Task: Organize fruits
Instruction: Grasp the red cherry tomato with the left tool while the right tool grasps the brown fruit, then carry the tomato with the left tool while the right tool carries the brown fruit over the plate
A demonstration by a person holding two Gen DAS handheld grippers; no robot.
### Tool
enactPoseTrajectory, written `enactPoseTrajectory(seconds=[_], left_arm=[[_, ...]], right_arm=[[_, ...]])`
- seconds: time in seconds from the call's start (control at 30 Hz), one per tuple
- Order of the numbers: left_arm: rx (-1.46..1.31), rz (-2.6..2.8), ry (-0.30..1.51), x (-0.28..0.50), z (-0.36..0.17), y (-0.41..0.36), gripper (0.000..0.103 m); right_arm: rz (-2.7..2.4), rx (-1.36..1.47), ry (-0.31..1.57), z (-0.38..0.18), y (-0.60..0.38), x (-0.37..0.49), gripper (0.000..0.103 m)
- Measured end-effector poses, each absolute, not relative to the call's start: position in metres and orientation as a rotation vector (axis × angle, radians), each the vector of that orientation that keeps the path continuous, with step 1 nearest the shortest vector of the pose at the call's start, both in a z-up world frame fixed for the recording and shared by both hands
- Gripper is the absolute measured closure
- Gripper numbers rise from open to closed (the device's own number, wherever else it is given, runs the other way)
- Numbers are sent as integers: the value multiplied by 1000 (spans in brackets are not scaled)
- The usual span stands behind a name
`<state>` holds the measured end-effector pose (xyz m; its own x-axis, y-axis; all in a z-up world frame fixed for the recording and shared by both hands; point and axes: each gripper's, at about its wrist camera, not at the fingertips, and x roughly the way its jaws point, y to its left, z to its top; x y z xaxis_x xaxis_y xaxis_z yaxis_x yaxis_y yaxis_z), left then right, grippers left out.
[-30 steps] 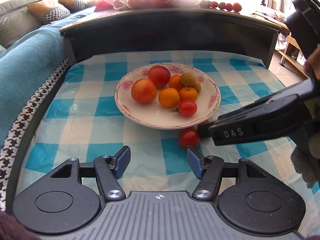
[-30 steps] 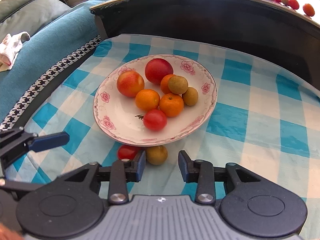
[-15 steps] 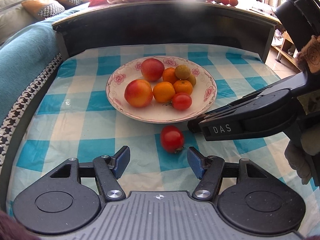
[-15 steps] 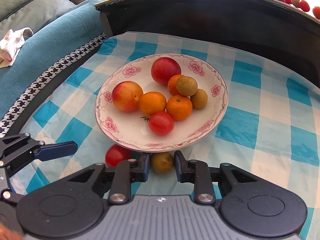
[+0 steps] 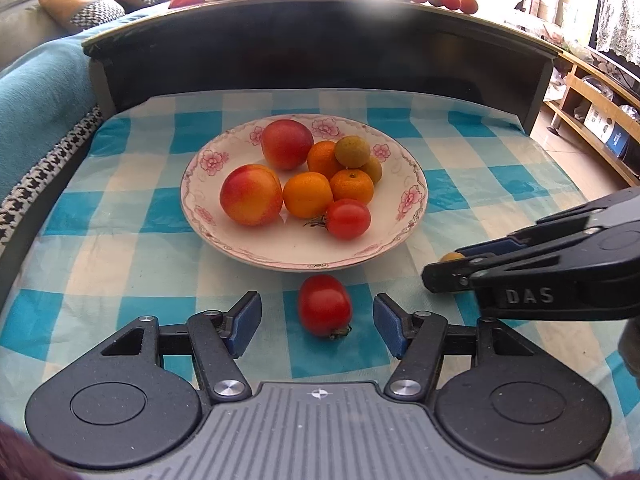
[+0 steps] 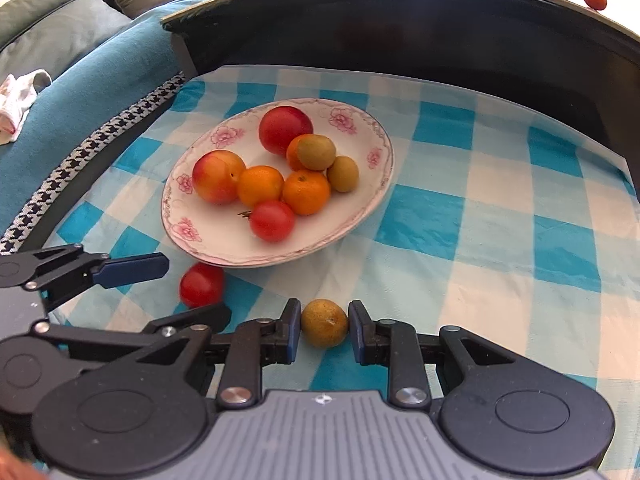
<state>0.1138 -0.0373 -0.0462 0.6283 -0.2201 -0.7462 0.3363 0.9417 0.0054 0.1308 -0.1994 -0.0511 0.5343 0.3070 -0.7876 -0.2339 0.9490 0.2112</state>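
Note:
A white flowered plate (image 5: 404, 216) on the blue checked cloth holds several fruits: peaches, small oranges, brown-green fruits and a tomato. It also shows in the right wrist view (image 6: 224, 248). A loose red tomato (image 5: 325, 305) lies in front of the plate, between the fingers of my open left gripper (image 5: 316, 330), untouched; it also shows in the right wrist view (image 6: 201, 284). My right gripper (image 6: 324, 330) is shut on a brown-green fruit (image 6: 324, 323) just above the cloth. The right gripper shows in the left wrist view (image 5: 448, 276).
A dark raised board (image 5: 320, 44) walls the back of the cloth, with more fruit in a row on its top (image 5: 452, 0). A teal sofa (image 6: 80, 80) lies to the left. Wooden shelves (image 5: 592, 96) stand at the right.
My left gripper moved up to the tomato, which now lies between its fingers. My right gripper closed on the brown-green fruit and drew back from the plate with it.

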Motion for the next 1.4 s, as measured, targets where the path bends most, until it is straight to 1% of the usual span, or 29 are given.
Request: enactPoseTrajectory(seconds=[0.07,0.1,0.2,0.27,0.43,0.63,0.7,0.73,0.8,0.83,0.87,0.93,0.97,1.03,1.1,1.13,1.2,1.23,1.4], left_arm=[[150,-322,840,117,-50,-40,48],[143,-323,851,118,-52,-39,51],[145,-322,840,119,-53,-38,54],[145,-328,849,119,-52,-36,61],[133,-341,878,106,-48,-31,65],[127,-366,873,79,-38,-32,66],[128,-370,863,74,-33,-32,65],[125,-365,860,73,-32,-32,62],[98,-348,855,78,-31,-29,60],[81,-332,849,82,-32,-28,58],[72,-322,844,87,-32,-29,50],[74,-305,823,96,-34,-32,42],[83,-298,819,100,-36,-34,40],[89,-293,821,107,-41,-39,39],[100,-284,836,114,-47,-43,42],[107,-280,847,117,-51,-44,49],[120,-275,841,117,-51,-44,57],[127,-279,847,118,-50,-44,66],[123,-295,869,108,-46,-42,66]], right_arm=[[319,86,956,-51,-203,131,64],[319,91,956,-52,-205,130,64],[317,89,958,-51,-207,129,64],[314,85,961,-50,-209,126,64],[307,82,989,-47,-213,113,64],[317,41,1009,-44,-205,87,64],[314,28,1013,-41,-203,78,64],[310,24,1016,-40,-202,74,64],[301,22,1017,-37,-203,68,64],[298,24,1015,-35,-203,65,64],[296,27,1013,-34,-204,64,64],[294,36,1013,-33,-205,63,64],[294,38,1014,-34,-205,64,64],[299,42,1017,-35,-205,65,64],[304,47,1022,-37,-206,67,64],[304,50,1025,-37,-207,68,64],[300,58,1031,-38,-209,70,64],[297,63,1034,-39,-211,71,64],[288,65,1049,-38,-214,71,64]])
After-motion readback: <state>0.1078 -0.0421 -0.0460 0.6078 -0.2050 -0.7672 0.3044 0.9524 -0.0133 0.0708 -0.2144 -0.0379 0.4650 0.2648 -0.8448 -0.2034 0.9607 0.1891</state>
